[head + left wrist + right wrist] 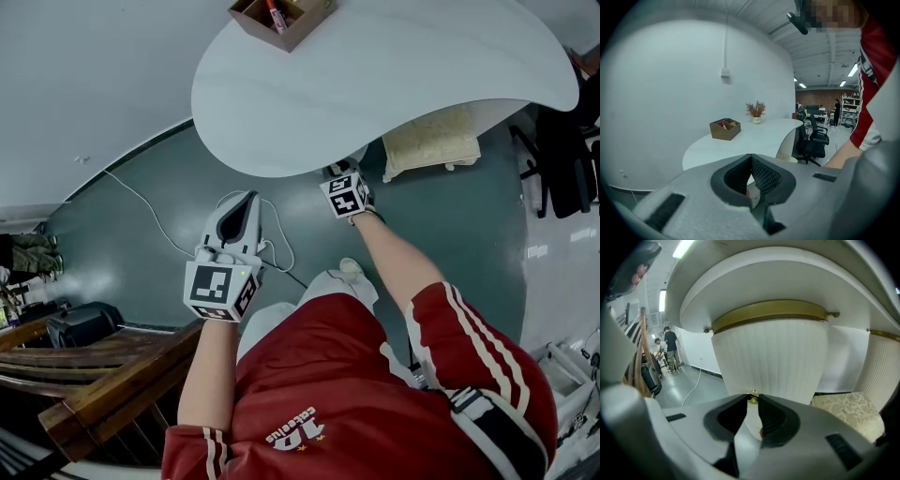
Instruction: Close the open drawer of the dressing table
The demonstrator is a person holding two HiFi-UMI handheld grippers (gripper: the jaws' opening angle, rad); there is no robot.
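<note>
The dressing table's white top (pixel 394 75) fills the upper head view. Below it, in the right gripper view, the curved ribbed white drawer front (pixel 773 357) with a gold band (pixel 771 310) stands close ahead. A small gold knob (pixel 753 398) on that front sits between the jaw tips of my right gripper (pixel 753 397), which is shut on it. In the head view the right gripper (pixel 339 171) reaches under the table's edge, its tips hidden. My left gripper (pixel 247 197) hangs over the floor left of the table, shut and empty (pixel 751 157).
A wooden organiser box (pixel 281 17) and a small vase of dried plants (pixel 756 111) stand on the tabletop. A cushioned stool (pixel 431 145) sits under the table's right part. Black office chairs (pixel 813 138) stand beyond. A white cable (pixel 159 230) trails on the floor; wooden railing (pixel 94 366) at lower left.
</note>
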